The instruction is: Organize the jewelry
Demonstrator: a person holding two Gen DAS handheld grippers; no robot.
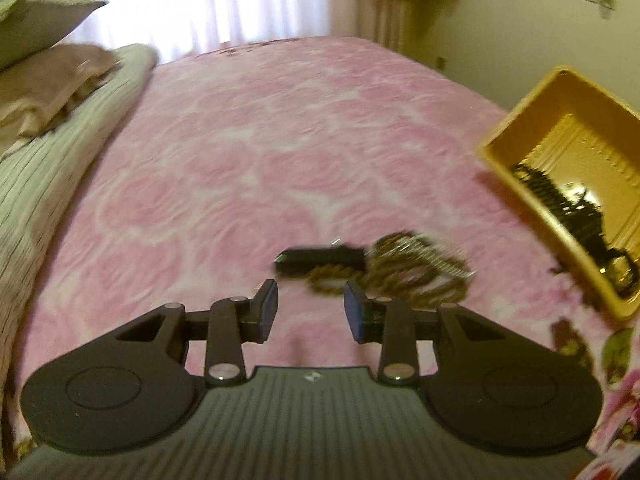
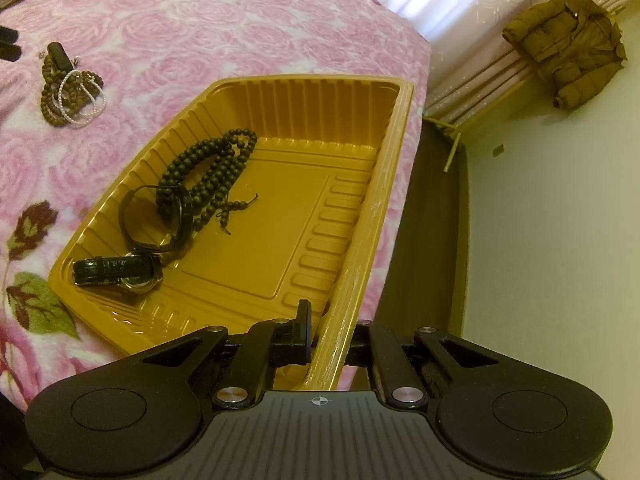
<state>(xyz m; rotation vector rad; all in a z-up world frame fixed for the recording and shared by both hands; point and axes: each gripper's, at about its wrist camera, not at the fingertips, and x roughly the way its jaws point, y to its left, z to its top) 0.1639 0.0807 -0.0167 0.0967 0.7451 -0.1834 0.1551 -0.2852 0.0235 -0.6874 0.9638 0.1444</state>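
Left gripper (image 1: 310,306) half open, empty, near the beads (image 1: 416,276): light, limp, slippery; pinch a strand. Right gripper (image 2: 320,336) clamps the tray (image 2: 360,240) rim.

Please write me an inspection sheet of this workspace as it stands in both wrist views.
Surface: pink rose blanket on a bed.
Job's things: yellow tray near the bed's edge, holding dark beads, a black bangle and a watch. Still on the blanket: a pile of brown beads, a pearl string and a small black case.
Clutter: pillows and a folded cover at the left.
Grippers: left gripper open and empty, just short of the pile; right gripper shut on the tray's rim.
Cables: nothing seen.
Surroundings: curtains, brown jacket hanging, pale floor.
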